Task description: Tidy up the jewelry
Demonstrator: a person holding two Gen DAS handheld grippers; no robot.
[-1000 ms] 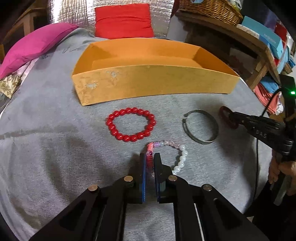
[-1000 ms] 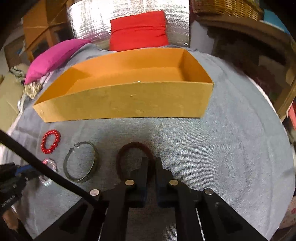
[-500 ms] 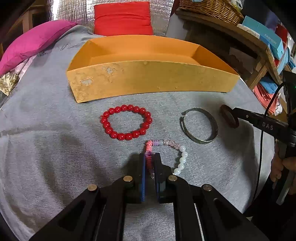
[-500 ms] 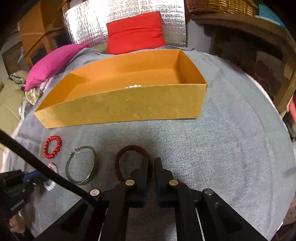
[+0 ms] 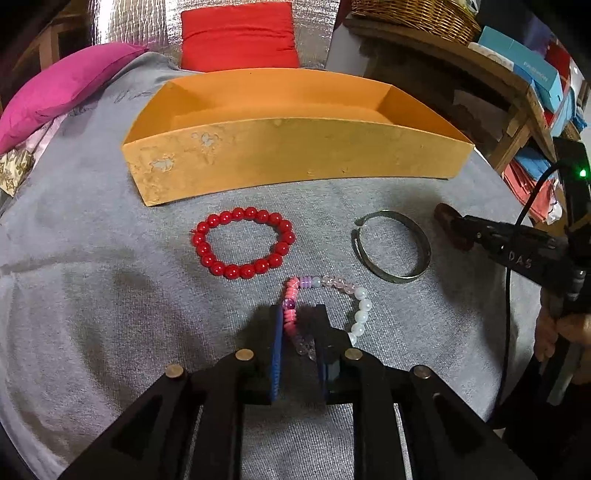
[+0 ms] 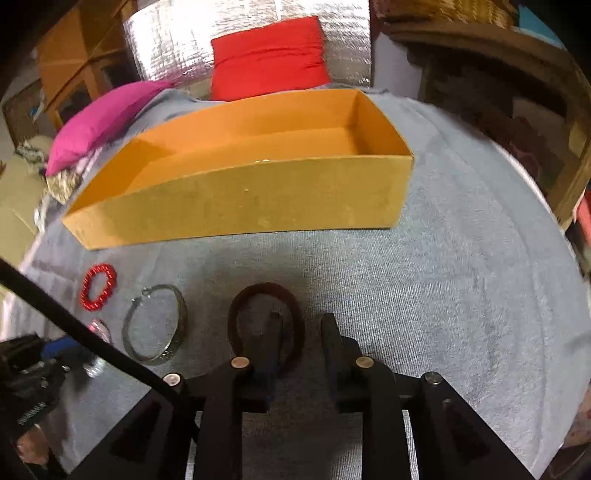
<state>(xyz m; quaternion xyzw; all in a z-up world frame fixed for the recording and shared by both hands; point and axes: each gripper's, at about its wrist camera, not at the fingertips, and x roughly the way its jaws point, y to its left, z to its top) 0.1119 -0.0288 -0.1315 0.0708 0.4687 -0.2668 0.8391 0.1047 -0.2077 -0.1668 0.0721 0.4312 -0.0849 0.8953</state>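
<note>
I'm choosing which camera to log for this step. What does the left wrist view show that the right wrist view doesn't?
Only the left wrist view: the whole pastel bead bracelet, lying between the left tongs, and the blue boxes on the shelf.
Only the right wrist view: the dark band as a full loop at the open right tongs.
Both: the orange box, red bead bracelet, metal bangle and red cushion.

Left gripper (image 5: 298, 317) straddles pink-white bead bracelet (image 5: 360, 306), fingers parted. Red bead bracelet (image 5: 243, 242), metal bangle (image 5: 392, 245) near orange box (image 5: 295, 151).
</note>
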